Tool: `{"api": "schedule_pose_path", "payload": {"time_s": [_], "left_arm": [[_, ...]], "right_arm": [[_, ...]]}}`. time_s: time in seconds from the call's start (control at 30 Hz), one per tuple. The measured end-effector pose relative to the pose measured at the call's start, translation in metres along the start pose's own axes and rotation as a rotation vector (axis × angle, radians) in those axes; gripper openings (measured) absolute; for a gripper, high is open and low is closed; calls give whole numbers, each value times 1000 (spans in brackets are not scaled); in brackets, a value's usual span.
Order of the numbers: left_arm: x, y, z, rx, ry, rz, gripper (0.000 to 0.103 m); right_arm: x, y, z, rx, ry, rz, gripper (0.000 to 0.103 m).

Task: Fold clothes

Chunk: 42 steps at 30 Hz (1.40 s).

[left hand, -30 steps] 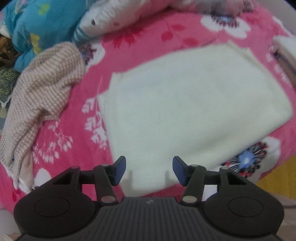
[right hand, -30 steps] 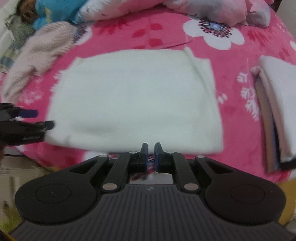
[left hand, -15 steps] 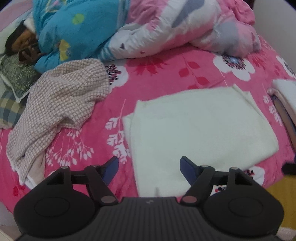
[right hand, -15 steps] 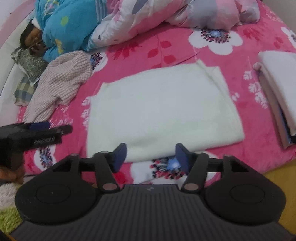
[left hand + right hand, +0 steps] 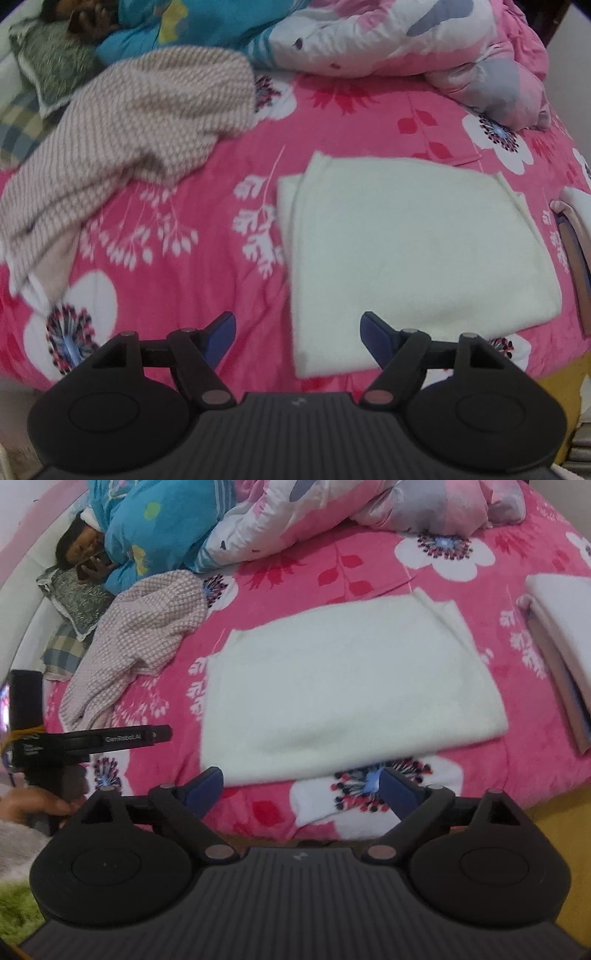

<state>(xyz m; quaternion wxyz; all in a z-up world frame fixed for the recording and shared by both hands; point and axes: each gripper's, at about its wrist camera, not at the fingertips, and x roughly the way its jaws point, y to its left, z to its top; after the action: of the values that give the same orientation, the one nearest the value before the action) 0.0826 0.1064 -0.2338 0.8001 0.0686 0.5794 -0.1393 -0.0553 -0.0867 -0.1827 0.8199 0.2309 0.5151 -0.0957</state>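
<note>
You are holding the left gripper (image 5: 297, 334) above the near edge of the bed, its jaws standing apart with nothing between them; they have just been opening. The folded cream cloth (image 5: 413, 251) is lying flat on the pink floral bedspread (image 5: 207, 177), ahead of this gripper and a little to its right, so that the cloth's near left corner is showing just past the right-hand blue fingertip (image 5: 373, 332). No pad is touching the fabric.

You are holding the right gripper (image 5: 300, 788) released too, jaws wide and empty, having just been opening. In its view the folded cream cloth (image 5: 347, 686) is sitting straight ahead, its near edge just beyond the fingertips (image 5: 205, 784), with a strip of the pink floral bedspread (image 5: 369, 565) and a white flower print showing between the jaws. The left gripper (image 5: 122, 736) is hanging at the left of this view, beside the cloth's left edge and apart from it, with your hand (image 5: 37, 805) below it.

A checked brown garment (image 5: 129, 133) is lying crumpled to the left of the cloth, well apart from both grippers. A stack of folded clothes (image 5: 565, 642) is resting at the right edge of the bed. A rumpled quilt (image 5: 332, 513) is lying across the far side, and a person in blue (image 5: 147, 528) is lying at the far left.
</note>
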Motion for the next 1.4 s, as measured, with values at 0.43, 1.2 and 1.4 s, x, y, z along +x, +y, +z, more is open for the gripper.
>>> {"api": "schedule_pose_path", "payload": {"time_s": [0.43,1.2,1.4], "left_arm": [[19,6,-30,-128,28,72,75],[106,-4,-33,-127,-32,-63,42],[97,2,-25,-101,-53,-60,41]], "right_arm": [[88,-1,65,-309,-22,-70,91],[286,83,147,-582,-69,297,12],[324,75,163,-346,-13,328,11]]}}
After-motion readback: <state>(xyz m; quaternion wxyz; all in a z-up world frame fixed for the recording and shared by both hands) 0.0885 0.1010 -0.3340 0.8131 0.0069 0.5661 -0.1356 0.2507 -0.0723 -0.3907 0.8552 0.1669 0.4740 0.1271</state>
